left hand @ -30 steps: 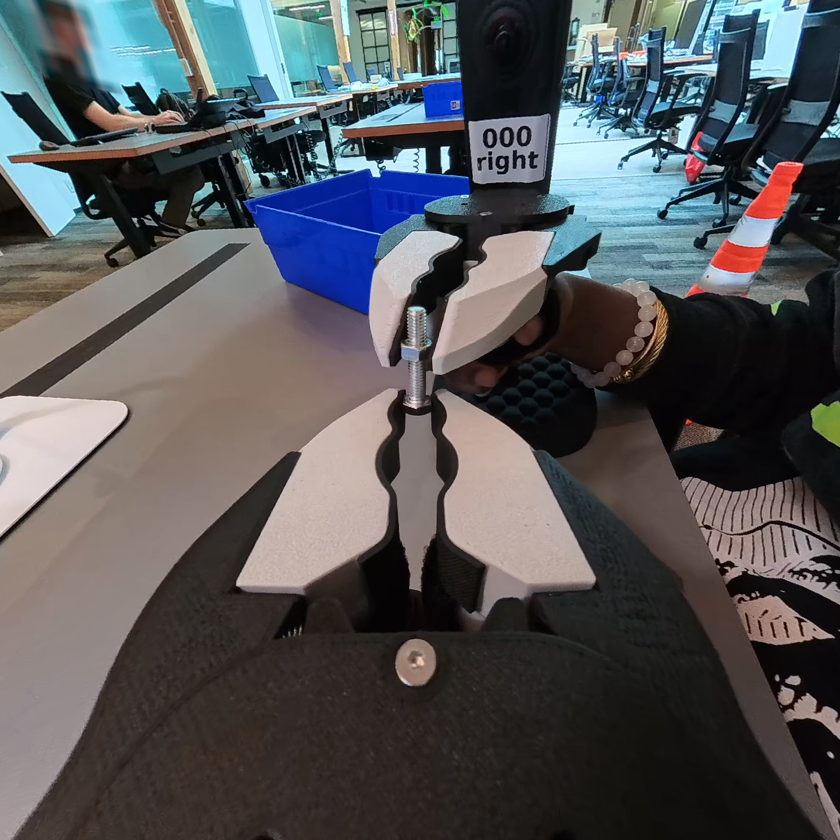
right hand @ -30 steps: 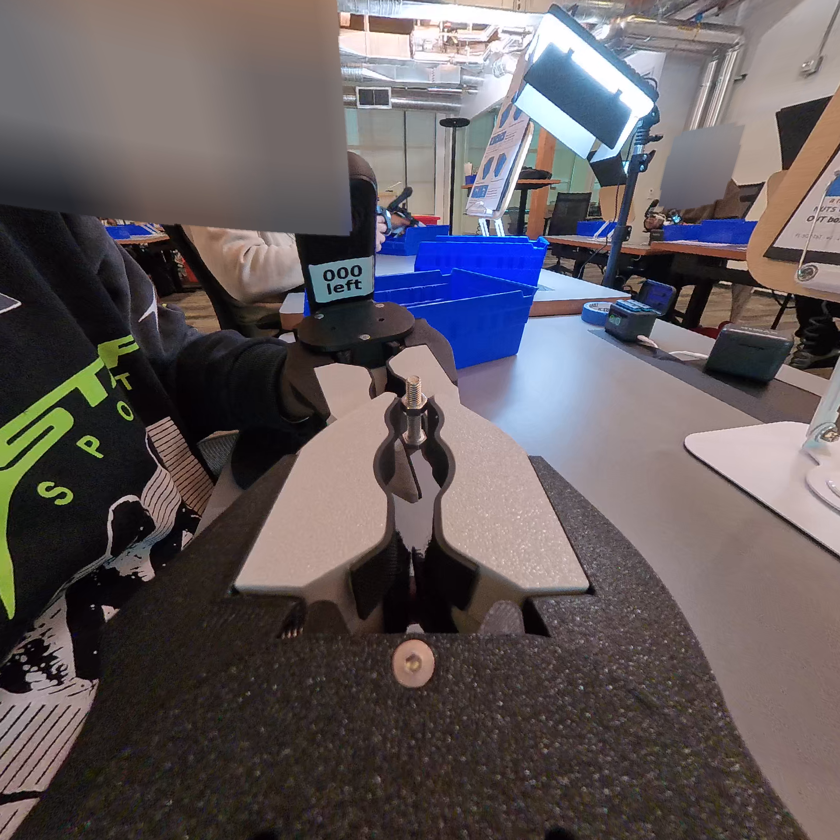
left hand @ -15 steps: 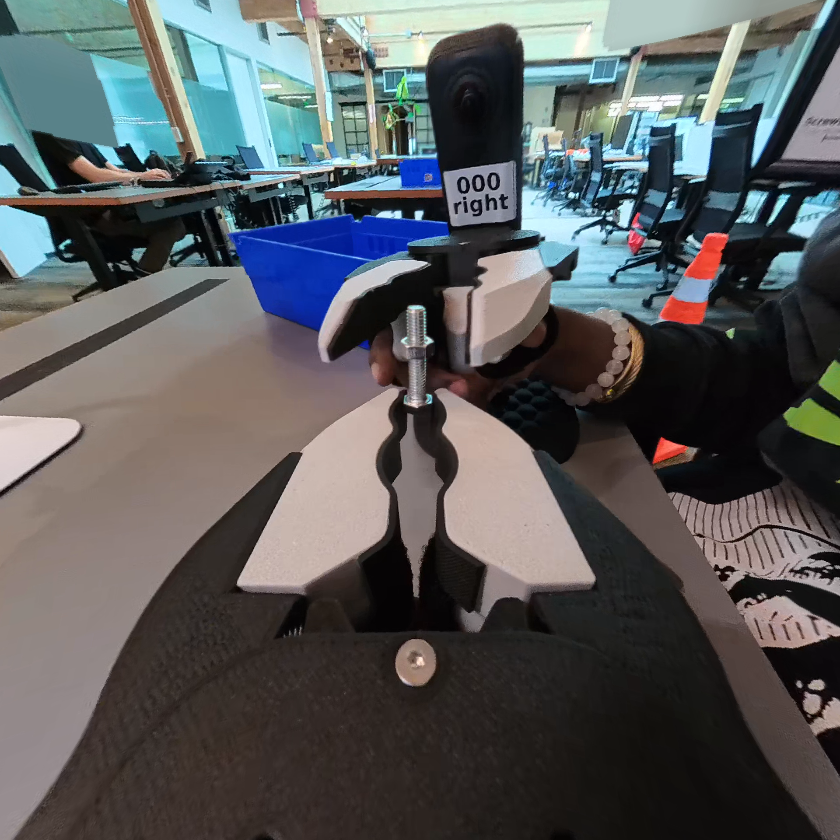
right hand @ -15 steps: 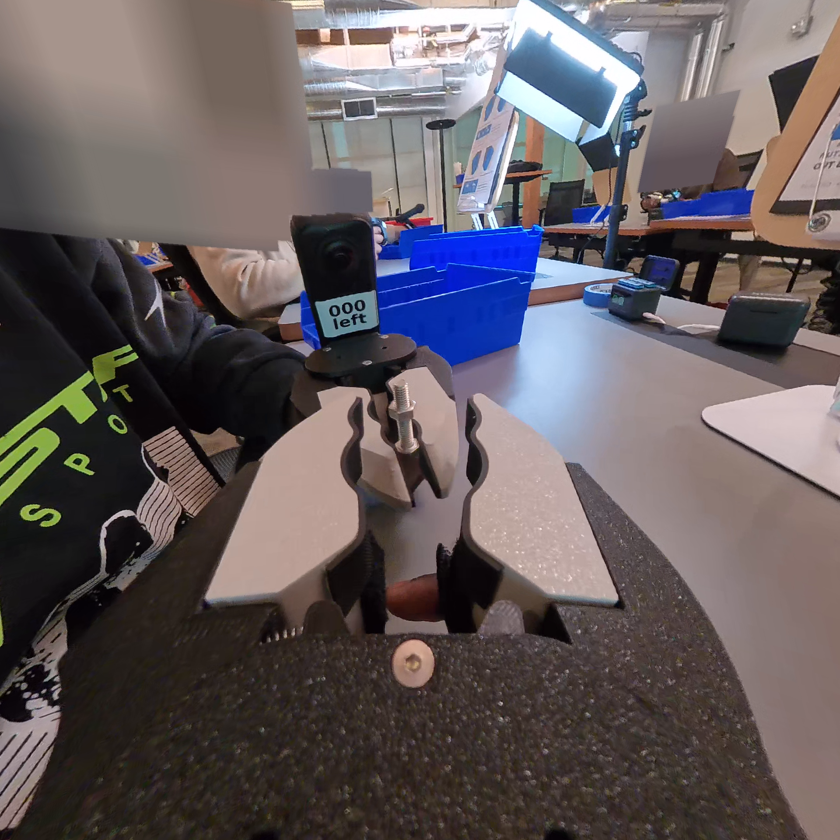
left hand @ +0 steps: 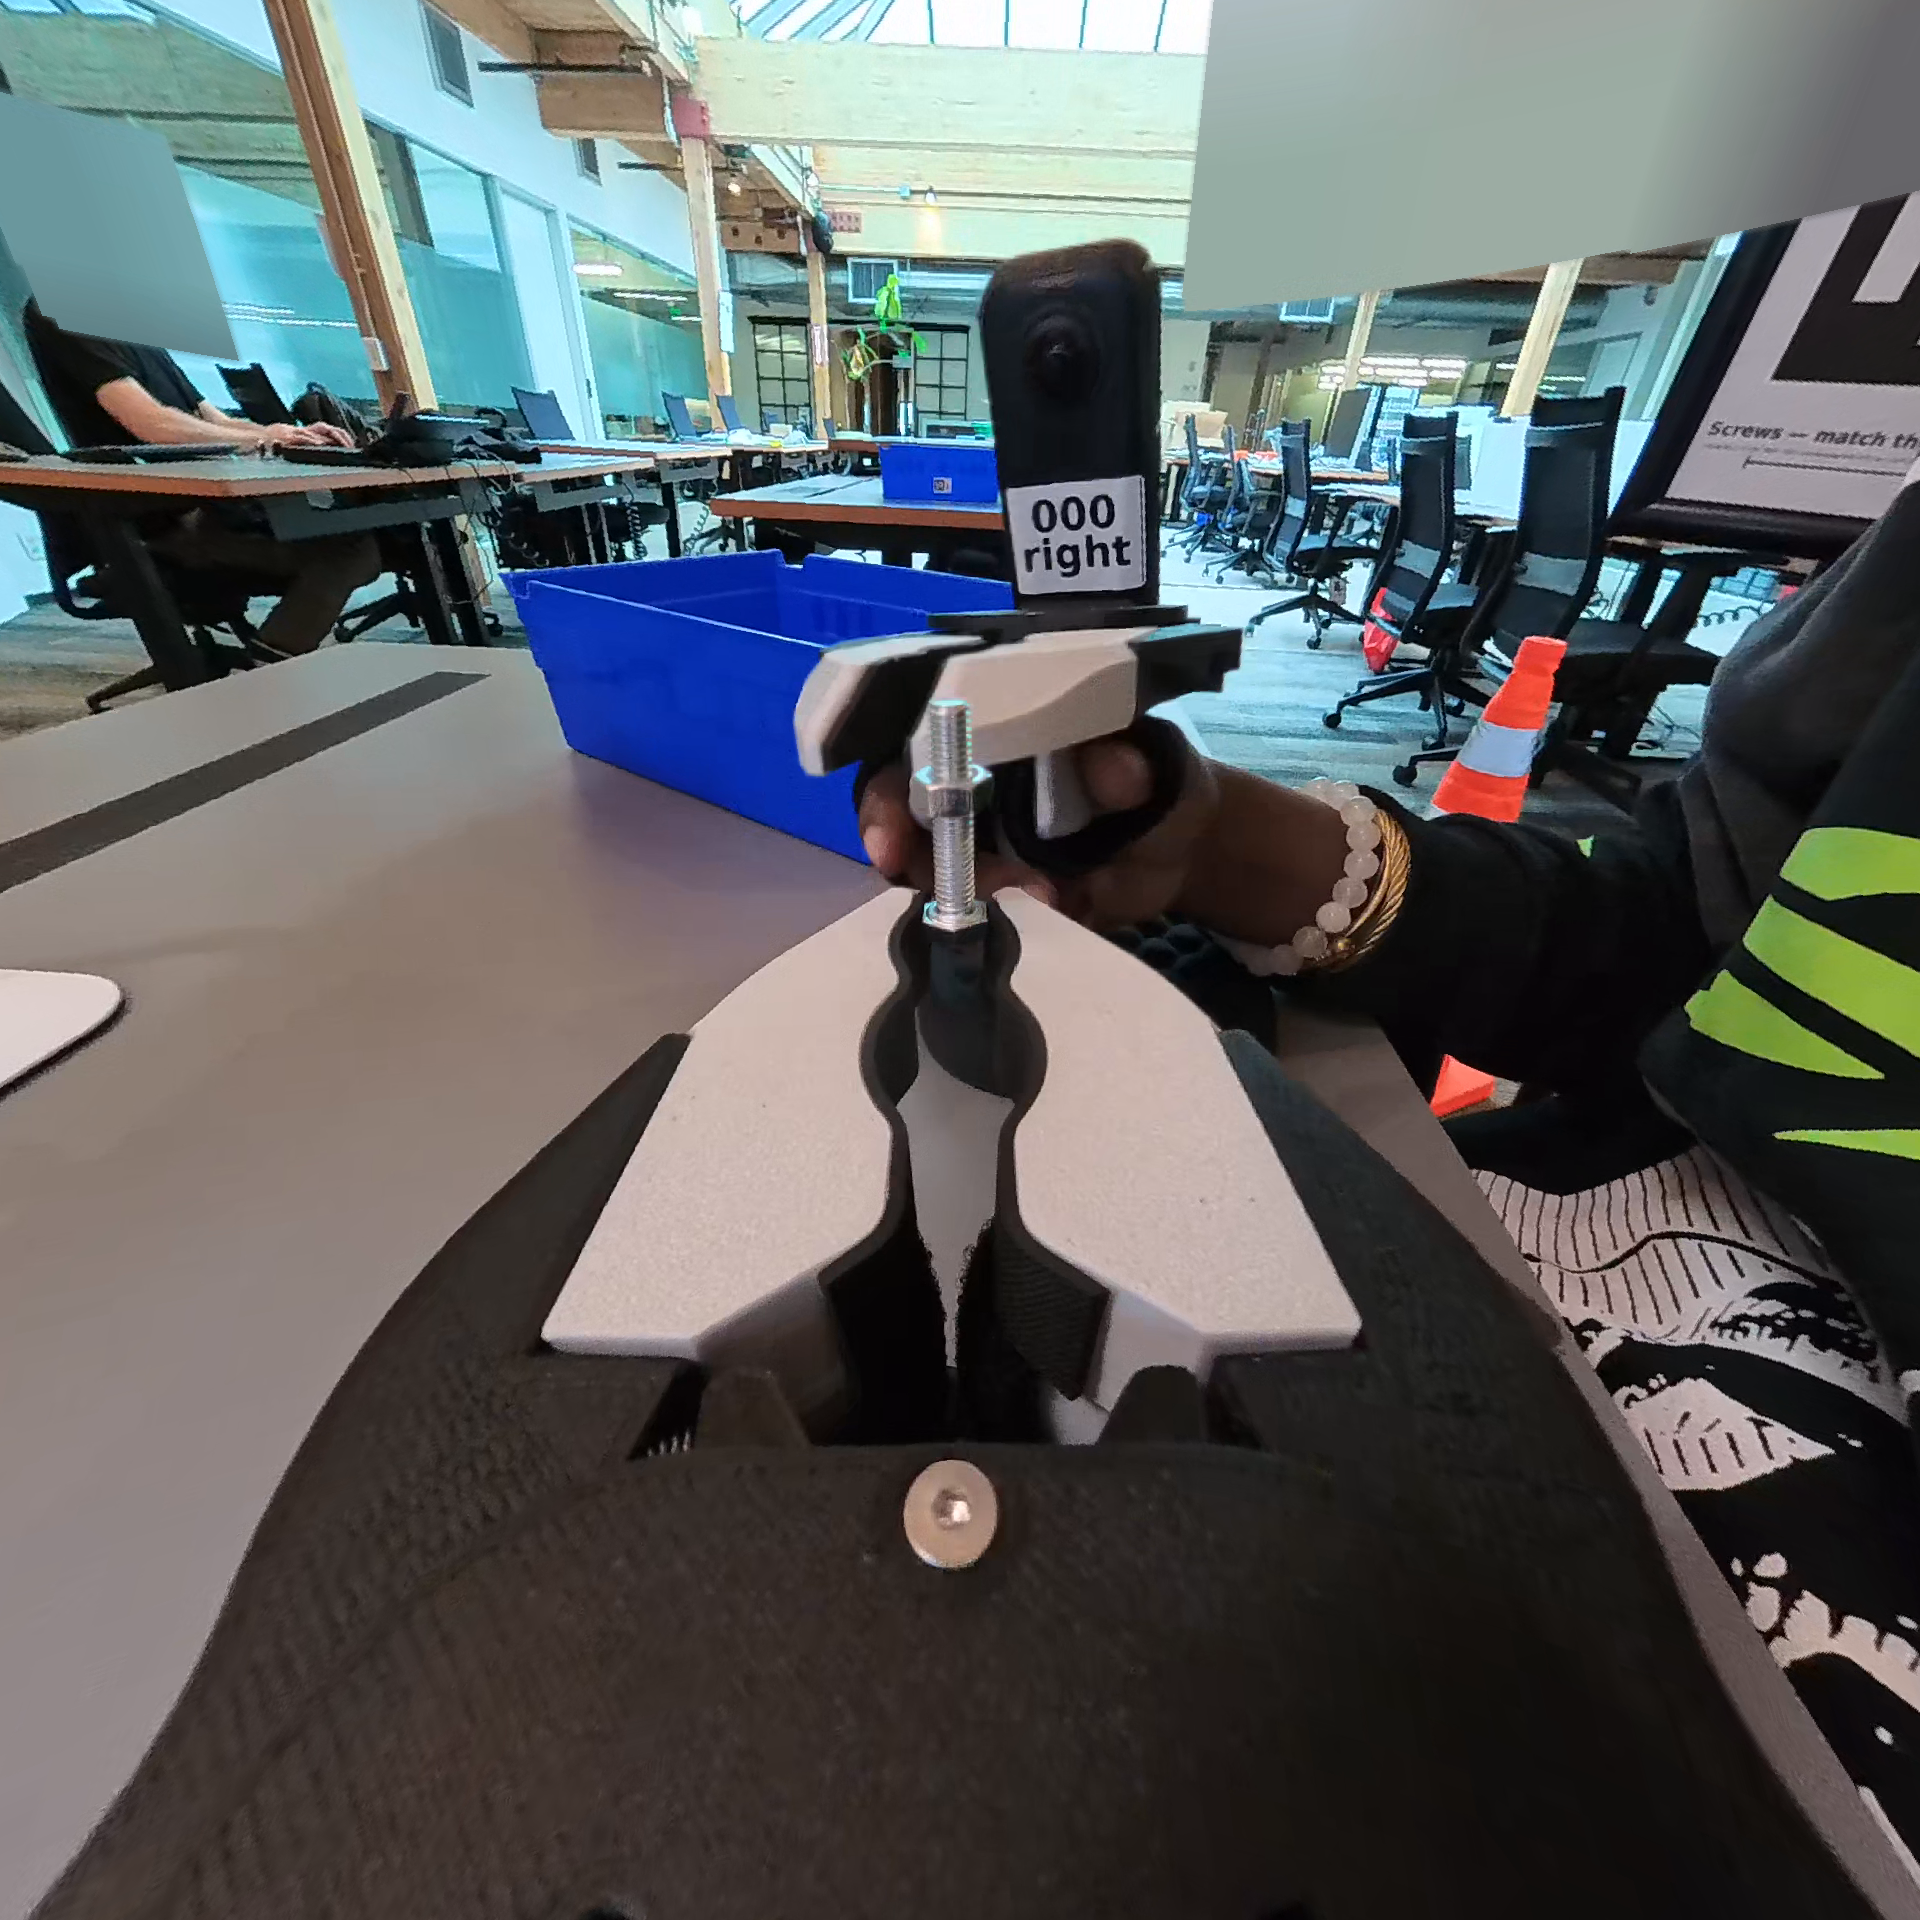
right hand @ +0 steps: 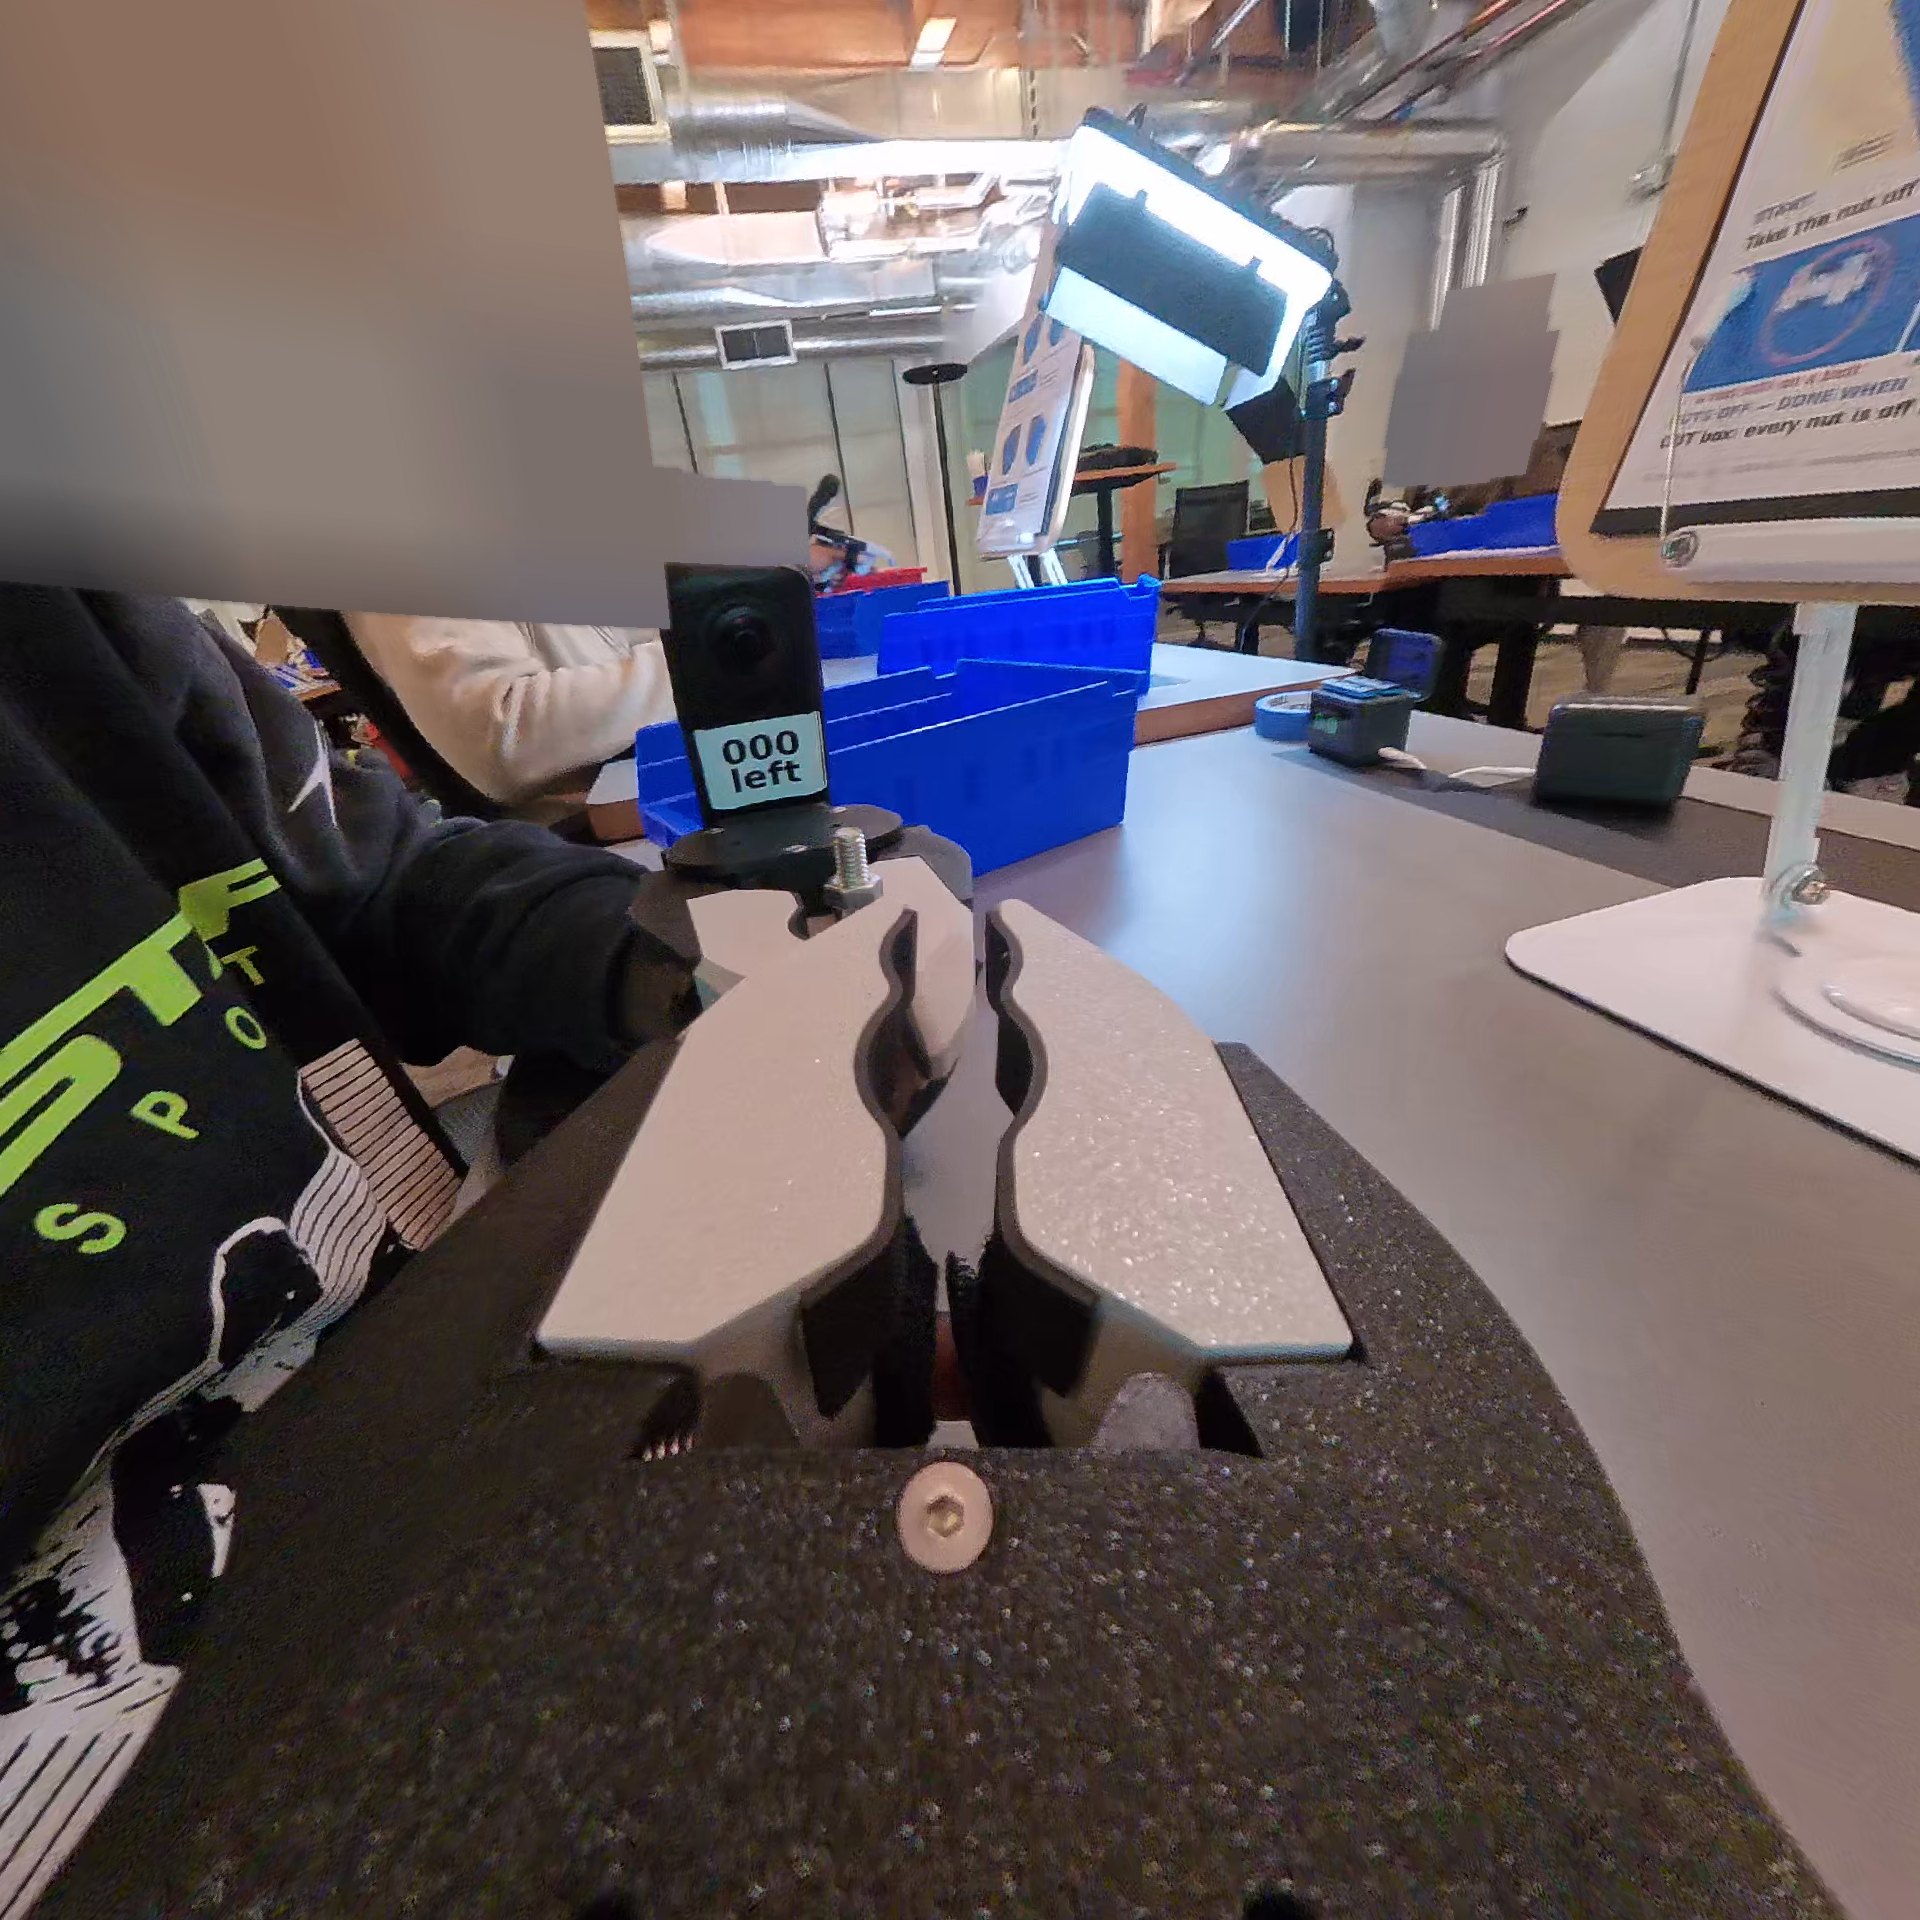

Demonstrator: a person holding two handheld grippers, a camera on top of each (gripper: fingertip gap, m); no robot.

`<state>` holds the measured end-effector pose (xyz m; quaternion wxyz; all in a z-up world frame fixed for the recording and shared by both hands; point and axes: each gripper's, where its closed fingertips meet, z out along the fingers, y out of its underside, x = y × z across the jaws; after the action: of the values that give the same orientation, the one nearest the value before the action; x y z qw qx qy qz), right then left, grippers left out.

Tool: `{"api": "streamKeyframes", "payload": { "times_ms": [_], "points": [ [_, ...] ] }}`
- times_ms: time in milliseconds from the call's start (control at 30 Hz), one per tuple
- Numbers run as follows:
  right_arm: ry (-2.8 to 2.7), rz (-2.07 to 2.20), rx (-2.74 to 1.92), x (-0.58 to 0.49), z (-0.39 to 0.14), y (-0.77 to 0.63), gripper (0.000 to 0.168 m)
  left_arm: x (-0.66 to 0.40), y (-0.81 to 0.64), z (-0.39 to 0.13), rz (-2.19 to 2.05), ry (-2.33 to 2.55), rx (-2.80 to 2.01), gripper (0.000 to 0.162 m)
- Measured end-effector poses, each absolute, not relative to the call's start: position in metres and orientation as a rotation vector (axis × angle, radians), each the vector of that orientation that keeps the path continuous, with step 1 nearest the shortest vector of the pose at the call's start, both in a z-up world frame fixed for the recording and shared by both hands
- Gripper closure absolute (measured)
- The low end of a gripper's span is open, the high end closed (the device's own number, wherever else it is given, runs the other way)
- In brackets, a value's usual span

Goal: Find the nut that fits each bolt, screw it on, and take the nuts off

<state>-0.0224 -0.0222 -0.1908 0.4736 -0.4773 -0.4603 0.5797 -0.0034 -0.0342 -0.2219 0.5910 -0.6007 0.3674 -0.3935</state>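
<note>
While the left tool (left hand: 956, 925) pinches the head of the bolt (left hand: 948, 821) at its fingertips, the shaft stands upright above the grey counter (left hand: 312, 987) with a nut (left hand: 951, 800) partway up its thread. Just behind, the right tool (right hand: 945, 935) holds nothing, its jaws narrowly parted, near a blue bin (left hand: 686, 665).

Blue bin (left hand: 717, 665) on grey table (left hand: 312, 935); orange cone (left hand: 1496, 727), perhaps striped, behind.
</note>
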Motion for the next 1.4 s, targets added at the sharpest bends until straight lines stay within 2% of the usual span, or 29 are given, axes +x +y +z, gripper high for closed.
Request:
{"api": "streamKeyframes", "payload": {
  "times_ms": [233,367,467,533,700,800,867,933,1133,1233,1300,1400],
  "points": [
    [-1.183,1.445,-1.154,-0.033,-0.193,-0.034,0.131,0.0,-0.035,-0.227,-0.927,0.864,-1.425,0.152],
    [-1.177,1.406,-1.16,-0.029,-0.194,-0.029,0.139,-0.001,-0.034,-0.226,-0.93,0.854,-1.425,0.152],
    [-1.127,1.38,-1.156,-0.023,-0.19,-0.022,0.154,-0.004,-0.033,-0.224,-0.947,0.831,-1.42,0.152],
    [-1.131,1.391,-1.141,-0.023,-0.189,-0.024,0.153,-0.004,-0.032,-0.224,-0.944,0.83,-1.424,0.152],
    [-1.175,1.392,-1.145,-0.031,-0.192,-0.031,0.137,-0.001,-0.034,-0.227,-0.938,0.849,-1.43,0.152],
    [-1.175,1.367,-1.154,-0.03,-0.193,-0.028,0.138,-0.002,-0.033,-0.226,-0.935,0.846,-1.43,0.152],
    [-1.14,1.354,-1.157,-0.026,-0.191,-0.023,0.15,-0.003,-0.033,-0.224,-0.947,0.834,-1.422,0.152],
    [-1.117,1.353,-1.149,-0.022,-0.189,-0.02,0.154,-0.003,-0.033,-0.224,-0.942,0.834,-1.424,0.152],
    [-1.17,1.378,-1.138,-0.03,-0.191,-0.031,0.137,-0.002,-0.033,-0.226,-0.935,0.847,-1.43,0.152],
    [-1.168,1.356,-1.148,-0.029,-0.192,-0.028,0.138,-0.002,-0.033,-0.226,-0.934,0.845,-1.427,0.152],
    [-1.13,1.34,-1.163,-0.026,-0.191,-0.021,0.149,-0.003,-0.034,-0.224,-0.944,0.838,-1.42,0.152],
    [-1.124,1.353,-1.141,-0.024,-0.188,-0.022,0.149,-0.003,-0.033,-0.225,-0.936,0.844,-1.425,0.152]
  ]
}}
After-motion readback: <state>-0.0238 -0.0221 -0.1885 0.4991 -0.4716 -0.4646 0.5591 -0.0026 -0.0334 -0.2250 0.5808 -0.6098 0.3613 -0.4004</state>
